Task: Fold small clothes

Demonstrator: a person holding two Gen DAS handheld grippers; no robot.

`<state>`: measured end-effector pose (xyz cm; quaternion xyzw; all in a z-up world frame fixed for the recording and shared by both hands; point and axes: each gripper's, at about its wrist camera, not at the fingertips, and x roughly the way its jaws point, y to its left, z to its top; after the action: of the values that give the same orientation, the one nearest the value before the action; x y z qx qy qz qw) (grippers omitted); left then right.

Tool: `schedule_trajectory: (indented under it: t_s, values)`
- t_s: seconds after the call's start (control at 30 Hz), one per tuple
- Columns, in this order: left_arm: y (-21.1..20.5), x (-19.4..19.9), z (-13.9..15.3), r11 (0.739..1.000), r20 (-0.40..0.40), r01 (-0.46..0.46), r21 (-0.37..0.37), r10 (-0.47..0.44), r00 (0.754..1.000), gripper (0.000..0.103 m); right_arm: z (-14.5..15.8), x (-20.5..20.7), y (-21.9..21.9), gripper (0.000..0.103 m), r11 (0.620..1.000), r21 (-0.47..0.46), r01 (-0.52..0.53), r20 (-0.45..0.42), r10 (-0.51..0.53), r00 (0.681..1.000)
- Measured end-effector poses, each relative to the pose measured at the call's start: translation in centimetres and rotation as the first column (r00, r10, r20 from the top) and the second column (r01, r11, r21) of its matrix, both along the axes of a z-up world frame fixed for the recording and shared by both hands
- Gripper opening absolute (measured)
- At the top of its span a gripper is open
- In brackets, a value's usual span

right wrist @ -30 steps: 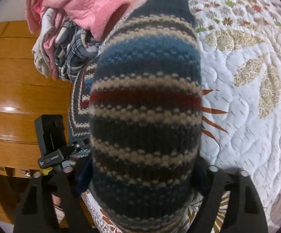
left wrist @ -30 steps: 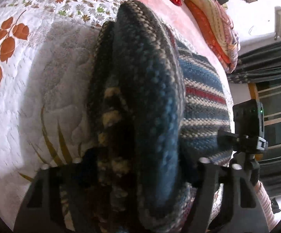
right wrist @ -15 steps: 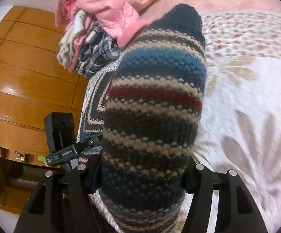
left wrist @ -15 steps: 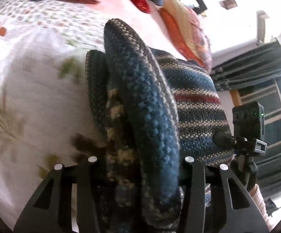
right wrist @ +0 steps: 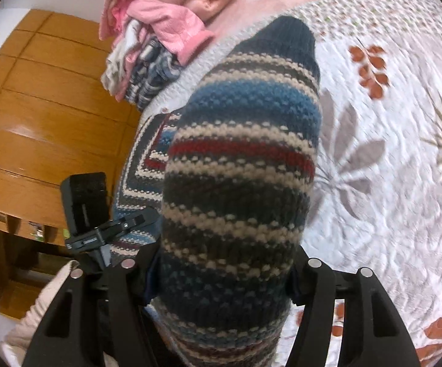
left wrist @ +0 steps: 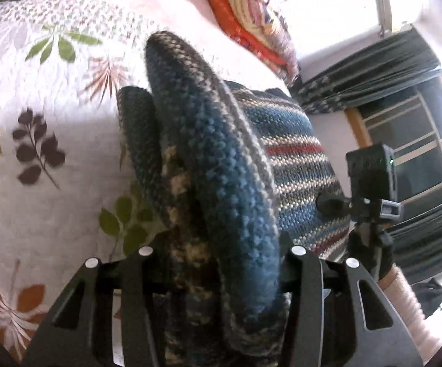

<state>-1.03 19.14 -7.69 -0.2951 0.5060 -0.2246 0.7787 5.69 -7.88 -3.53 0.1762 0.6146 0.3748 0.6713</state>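
A thick striped knit garment (left wrist: 221,183) in blue, grey, cream and red hangs lifted above the leaf-patterned bedspread (left wrist: 37,168). My left gripper (left wrist: 218,263) is shut on a bunched fold of it, which fills the space between the fingers. My right gripper (right wrist: 221,275) is shut on another edge of the same striped knit garment (right wrist: 239,165), whose stripes run across the view. Each view shows the other gripper's camera mount: the right gripper (left wrist: 370,202) at the right edge, the left gripper (right wrist: 98,223) at the lower left.
A heap of pink and plaid clothes (right wrist: 160,30) lies at the far end of the quilt (right wrist: 389,153). Folded orange and striped blankets (left wrist: 251,30) sit at the bed's far right. A wooden wardrobe (right wrist: 37,122) stands beside the bed; dark curtains (left wrist: 404,76) hang at the right.
Both grippers have carried the knit garment higher and forward over the bed; the view has tilted, so more of the pillows, clothes pile and room shows. Both stay shut on it.
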Motion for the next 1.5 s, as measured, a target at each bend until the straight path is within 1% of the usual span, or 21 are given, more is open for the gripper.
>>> schedule_trajectory:
  t_s: [0.1, 0.27, 0.4, 0.47, 0.5, 0.53, 0.63, 0.67, 0.73, 0.77, 0.83, 0.87, 0.9, 0.93, 0.97, 1.03, 1.1, 1.2, 1.3, 1.4, 1.5]
  values:
    - [-0.6, -1.3, -2.1, 1.000, -0.016, -0.006, 0.028, 0.006, 1.000, 0.044, -1.8, -0.3, -0.1, 0.062, 0.998, -0.055, -0.019, -0.008, 0.019, 1.000]
    - [-1.9, -1.0, -4.5, 0.996, -0.026, 0.004, 0.088, -0.002, 1.000, 0.046, -4.4, -0.4, -0.3, 0.063, 0.989, -0.145, -0.035, -0.024, 0.032, 0.999]
    - [-1.1, -0.7, -6.4, 0.998, -0.067, -0.009, 0.063, 0.013, 0.998, 0.052, -6.9, -0.8, -0.4, 0.069, 0.981, -0.194, -0.028, -0.057, 0.017, 0.998]
    - [-0.9, -0.7, -7.1, 0.999, -0.083, -0.018, 0.046, 0.022, 0.996, 0.056, -7.2, -1.1, -0.6, 0.071, 0.982, -0.189, -0.018, -0.060, 0.007, 0.998]
    - [-0.8, -0.6, -7.4, 0.999, -0.088, -0.020, 0.049, 0.024, 0.996, 0.062, -7.2, -1.2, -0.6, 0.071, 0.982, -0.188, -0.016, -0.058, 0.005, 0.998]
    - [-0.8, -0.5, -7.5, 0.998, -0.091, -0.019, 0.055, 0.024, 0.996, 0.064, -7.3, -1.3, -0.5, 0.072, 0.982, -0.188, -0.011, -0.057, 0.001, 0.998]
    - [-0.9, -0.4, -7.7, 0.999, -0.097, -0.028, 0.047, 0.032, 0.995, 0.067, -7.4, -1.7, -1.1, 0.074, 0.981, -0.194, 0.006, -0.053, -0.017, 0.998]
    - [-0.9, -0.6, -7.7, 0.998, -0.105, -0.039, 0.045, 0.043, 0.994, 0.068, -7.3, -2.1, -1.7, 0.075, 0.980, -0.198, 0.011, -0.049, -0.022, 0.999]
    - [-0.7, -1.1, -7.5, 0.996, -0.119, -0.063, 0.059, 0.070, 0.990, 0.069, -6.9, -2.5, -2.1, 0.083, 0.972, -0.232, 0.028, -0.039, -0.038, 0.999]
    - [-0.5, -1.7, -7.3, 0.995, -0.123, -0.074, 0.073, 0.083, 0.989, 0.070, -6.6, -3.1, -3.0, 0.083, 0.969, -0.246, 0.034, -0.035, -0.044, 0.998]
    - [-0.6, -2.4, -6.3, 0.986, -0.137, -0.106, 0.131, 0.123, 0.983, 0.071, -5.3, -3.6, -3.4, 0.083, 0.955, -0.294, 0.050, -0.010, -0.055, 0.998]
    - [-0.6, -2.7, -5.8, 0.982, -0.131, -0.119, 0.145, 0.138, 0.982, 0.071, -4.4, -4.0, -3.8, 0.083, 0.949, -0.306, 0.071, 0.011, -0.071, 0.997]
    - [-0.7, -3.3, -4.9, 0.974, -0.115, -0.140, 0.178, 0.162, 0.980, 0.071, -3.6, -4.4, -4.1, 0.083, 0.946, -0.308, 0.096, 0.035, -0.089, 0.995]
    - [-0.8, -3.9, -4.0, 0.964, -0.100, -0.154, 0.217, 0.179, 0.979, 0.071, -2.5, -4.9, -4.5, 0.083, 0.938, -0.322, 0.129, 0.075, -0.111, 0.991]
    - [-0.9, -4.5, -3.2, 0.956, -0.079, -0.168, 0.239, 0.192, 0.978, 0.071, -1.5, -5.7, -4.9, 0.083, 0.933, -0.324, 0.154, 0.112, -0.124, 0.986]
    - [-1.4, -5.9, -1.7, 0.936, -0.042, -0.199, 0.291, 0.220, 0.975, 0.073, -0.3, -7.2, -5.2, 0.084, 0.927, -0.333, 0.176, 0.157, -0.129, 0.979]
    - [-1.8, -7.5, -0.8, 0.933, -0.018, -0.212, 0.290, 0.226, 0.974, 0.074, 0.5, -8.8, -5.0, 0.084, 0.922, -0.341, 0.181, 0.187, -0.122, 0.975]
    - [-2.7, -9.3, -0.1, 0.920, 0.003, -0.210, 0.330, 0.221, 0.975, 0.074, 0.4, -11.3, -4.5, 0.084, 0.914, -0.370, 0.164, 0.193, -0.097, 0.976]
    - [-3.6, -10.1, -0.4, 0.906, 0.007, -0.200, 0.372, 0.212, 0.977, 0.074, -0.3, -11.9, -4.0, 0.084, 0.905, -0.398, 0.151, 0.180, -0.084, 0.980]
    - [-3.3, -11.1, -1.0, 0.891, 0.007, -0.204, 0.405, 0.220, 0.975, 0.074, -1.5, -12.5, -4.4, 0.084, 0.877, -0.460, 0.142, 0.162, -0.074, 0.984]
    - [-3.6, -11.0, -1.7, 0.868, 0.004, -0.198, 0.455, 0.221, 0.975, 0.076, -3.7, -12.4, -5.2, 0.084, 0.849, -0.515, 0.118, 0.102, -0.077, 0.992]
